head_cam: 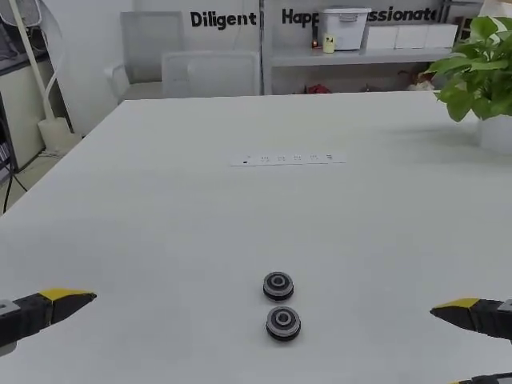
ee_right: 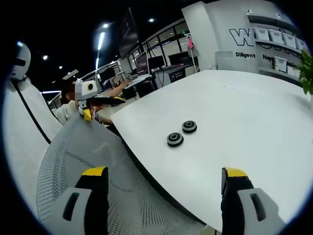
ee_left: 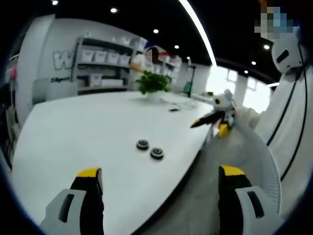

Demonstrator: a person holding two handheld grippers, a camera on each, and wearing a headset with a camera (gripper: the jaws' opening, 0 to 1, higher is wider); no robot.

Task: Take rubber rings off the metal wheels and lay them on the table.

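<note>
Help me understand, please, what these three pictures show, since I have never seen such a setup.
No robot here: a person holds a two-jaw gripper in each hand. The head view comes from a headset camera looking down at the white table. The other two come from cameras riding on the left gripper and the right gripper, each looking out between its own yellow-tipped jaws. On the table lie two small metal wheels, close together, each seemingly with a dark rubber ring round it. Both grippers are open, hold nothing, and are apart from the wheels.
</note>
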